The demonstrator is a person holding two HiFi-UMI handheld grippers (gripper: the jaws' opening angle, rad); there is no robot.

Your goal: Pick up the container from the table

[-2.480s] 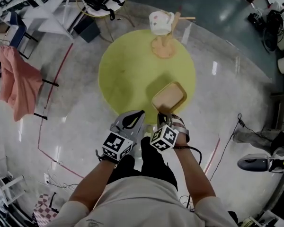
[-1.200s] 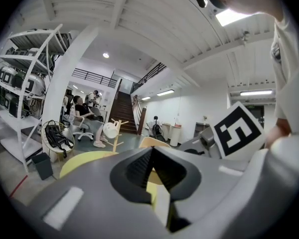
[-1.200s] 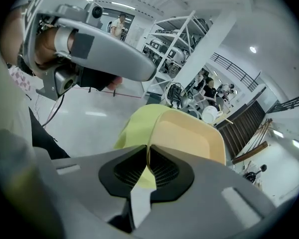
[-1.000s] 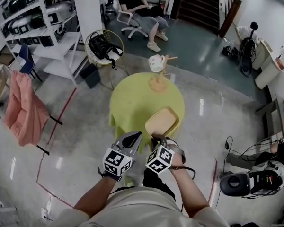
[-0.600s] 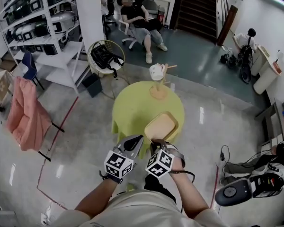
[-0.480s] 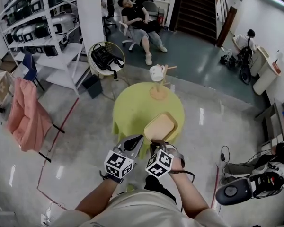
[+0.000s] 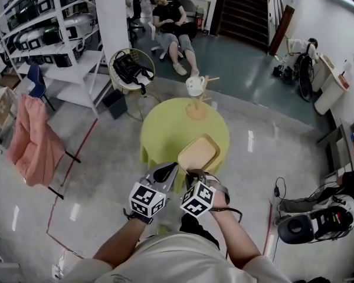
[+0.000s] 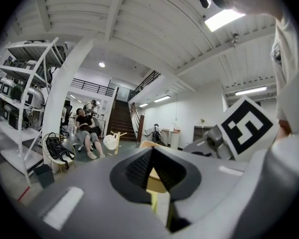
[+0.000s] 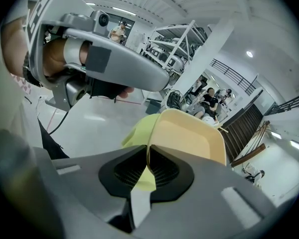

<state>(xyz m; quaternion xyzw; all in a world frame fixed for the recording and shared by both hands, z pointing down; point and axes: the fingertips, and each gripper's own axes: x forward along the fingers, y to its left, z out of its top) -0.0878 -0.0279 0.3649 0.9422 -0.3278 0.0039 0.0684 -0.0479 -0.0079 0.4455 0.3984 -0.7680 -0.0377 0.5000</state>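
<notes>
The container (image 7: 197,154) is a shallow tan tray, held tilted above the near edge of the round yellow table (image 7: 162,131). My right gripper (image 7: 192,176) is shut on its near rim. In the right gripper view the jaws (image 9: 147,153) pinch the thin wall of the container (image 9: 189,133), with the table (image 9: 138,128) below it. My left gripper (image 7: 165,171) hangs beside it to the left, shut with nothing in it. In the left gripper view the jaws (image 8: 152,156) meet, and a corner of the container (image 8: 150,144) shows beyond them.
A wooden stand (image 7: 196,108) with a white cup (image 7: 194,86) is at the table's far side. A round chair with a black bag (image 7: 130,69), shelves (image 7: 47,28) and a pink cloth (image 7: 29,137) lie to the left. A seated person (image 7: 174,22) is beyond, and a black device (image 7: 315,224) sits on the floor at right.
The head view has pulled back, so the table looks smaller and lower. The container stays in my right gripper and now hangs above the table's near edge. The left gripper keeps its place beside it.
</notes>
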